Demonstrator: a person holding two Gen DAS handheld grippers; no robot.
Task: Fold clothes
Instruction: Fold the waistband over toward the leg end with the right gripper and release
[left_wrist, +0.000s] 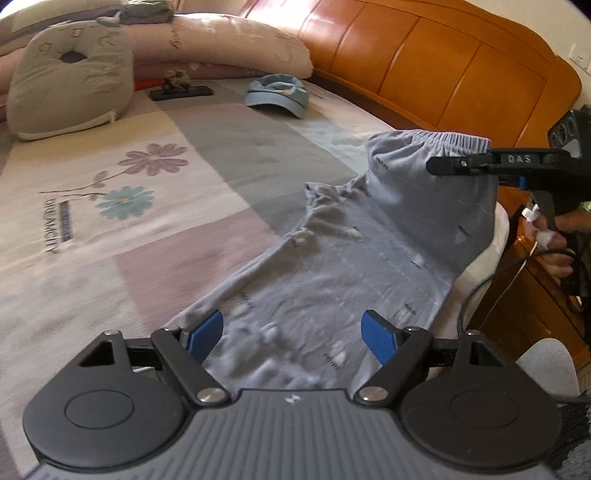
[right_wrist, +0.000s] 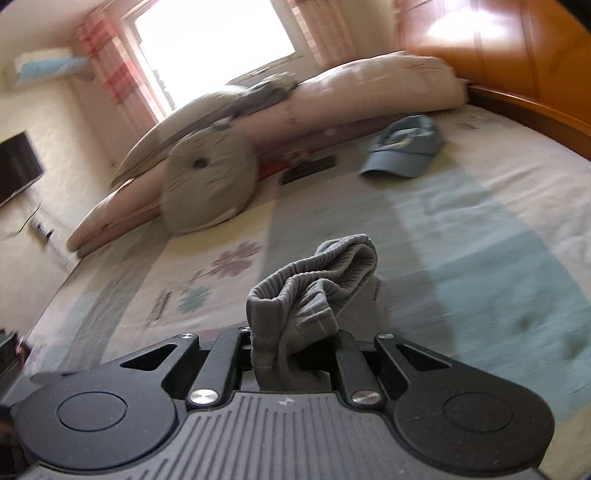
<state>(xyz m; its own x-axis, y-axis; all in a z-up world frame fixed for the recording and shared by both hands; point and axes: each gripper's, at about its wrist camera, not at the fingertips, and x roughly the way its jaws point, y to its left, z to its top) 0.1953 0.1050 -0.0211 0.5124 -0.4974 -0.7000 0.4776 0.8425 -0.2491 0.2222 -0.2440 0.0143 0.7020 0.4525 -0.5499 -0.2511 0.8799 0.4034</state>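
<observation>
Folding looks barely begun: the grey-blue shorts (left_wrist: 369, 258) lie mostly flat at centre-right, waistband (right_wrist: 314, 273) lifted, pinched by the right gripper (left_wrist: 454, 164). The left gripper (left_wrist: 291, 332) hovers spread, empty.

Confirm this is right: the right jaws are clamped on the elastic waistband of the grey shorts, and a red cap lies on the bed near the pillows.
Wrong colour: the cap is light blue, as the left wrist view shows. The rest stands.
</observation>
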